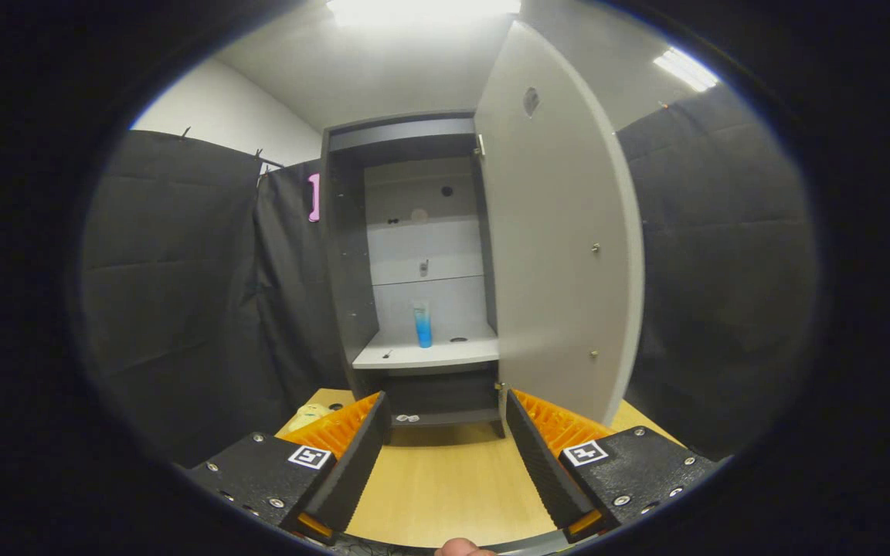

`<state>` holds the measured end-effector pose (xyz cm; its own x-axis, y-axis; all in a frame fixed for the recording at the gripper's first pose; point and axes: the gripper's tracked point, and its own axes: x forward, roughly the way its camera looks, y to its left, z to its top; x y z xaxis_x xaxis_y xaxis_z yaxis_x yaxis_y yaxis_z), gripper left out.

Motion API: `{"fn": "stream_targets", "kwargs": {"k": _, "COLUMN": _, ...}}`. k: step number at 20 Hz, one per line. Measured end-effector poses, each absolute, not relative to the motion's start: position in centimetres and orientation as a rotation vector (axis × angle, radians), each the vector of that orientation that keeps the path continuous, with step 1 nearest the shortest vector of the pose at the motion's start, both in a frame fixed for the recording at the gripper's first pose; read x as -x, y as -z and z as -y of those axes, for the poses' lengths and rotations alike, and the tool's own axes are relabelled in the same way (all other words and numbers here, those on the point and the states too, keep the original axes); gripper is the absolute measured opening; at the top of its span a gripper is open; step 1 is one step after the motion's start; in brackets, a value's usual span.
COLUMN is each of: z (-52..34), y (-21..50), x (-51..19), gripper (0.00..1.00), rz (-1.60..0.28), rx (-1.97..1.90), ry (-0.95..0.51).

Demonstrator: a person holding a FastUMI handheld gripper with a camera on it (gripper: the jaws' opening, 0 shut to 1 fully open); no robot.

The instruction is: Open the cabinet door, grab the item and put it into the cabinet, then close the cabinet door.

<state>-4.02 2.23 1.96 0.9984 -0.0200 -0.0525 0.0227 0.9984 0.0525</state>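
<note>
A blue translucent plastic tube (422, 324) stood upright on the grey cabinet's shelf (426, 355); the hand-held gripper (445, 455) was spread, empty.

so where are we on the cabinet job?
Done: cabinet door stands wide open and a blue bottle stands upright on the shelf inside. In hand: nothing; the gripper is open, fingers spread over the wooden table. Left: closing the door.
</note>
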Motion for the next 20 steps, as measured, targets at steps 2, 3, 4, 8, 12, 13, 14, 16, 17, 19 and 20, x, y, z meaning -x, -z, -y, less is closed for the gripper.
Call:
{"fn": "stream_targets", "kwargs": {"k": 2, "z": 0.9, "y": -1.7, "x": 5.4, "gripper": 0.93, "rz": -0.059, "rx": -0.018, "ry": 0.07}}
{"fn": "stream_targets", "kwargs": {"k": 3, "z": 2.3, "y": -1.8, "x": 6.2, "gripper": 0.93, "rz": -0.058, "rx": -0.01, "ry": 0.092}}
{"fn": "stream_targets", "kwargs": {"k": 4, "z": 3.8, "y": -1.9, "x": 6.9, "gripper": 0.93, "rz": -0.059, "rx": -0.003, "ry": 0.114}}
{"fn": "stream_targets", "kwargs": {"k": 8, "z": 9.4, "y": -2.5, "x": 9.1, "gripper": 0.93, "rz": -0.06, "rx": 0.024, "ry": 0.185}}
{"fn": "stream_targets", "kwargs": {"k": 12, "z": 14.5, "y": -3.7, "x": 8.6, "gripper": 0.93, "rz": -0.039, "rx": 0.019, "ry": 0.243}}
{"fn": "stream_targets", "kwargs": {"k": 13, "z": 15.6, "y": -4.1, "x": 8.1, "gripper": 0.93, "rz": -0.031, "rx": 0.013, "ry": 0.25}}
{"fn": "stream_targets", "kwargs": {"k": 14, "z": 16.5, "y": -4.1, "x": 7.1, "gripper": 0.93, "rz": -0.028, "rx": 0.012, "ry": 0.251}}
{"fn": "stream_targets", "kwargs": {"k": 16, "z": 17.4, "y": -3.8, "x": 4.6, "gripper": 0.93, "rz": -0.032, "rx": 0.006, "ry": 0.237}}
{"fn": "stream_targets", "kwargs": {"k": 17, "z": 17.6, "y": -3.7, "x": 3.5, "gripper": 0.93, "rz": -0.035, "rx": -0.007, "ry": 0.223}}
{"fn": "stream_targets", "kwargs": {"k": 19, "z": 17.3, "y": -3.2, "x": 1.5, "gripper": 0.93, "rz": -0.05, "rx": -0.036, "ry": 0.185}}
{"fn": "stream_targets", "kwargs": {"k": 20, "z": 17.0, "y": -2.7, "x": 0.3, "gripper": 0.93, "rz": -0.06, "rx": -0.043, "ry": 0.162}}
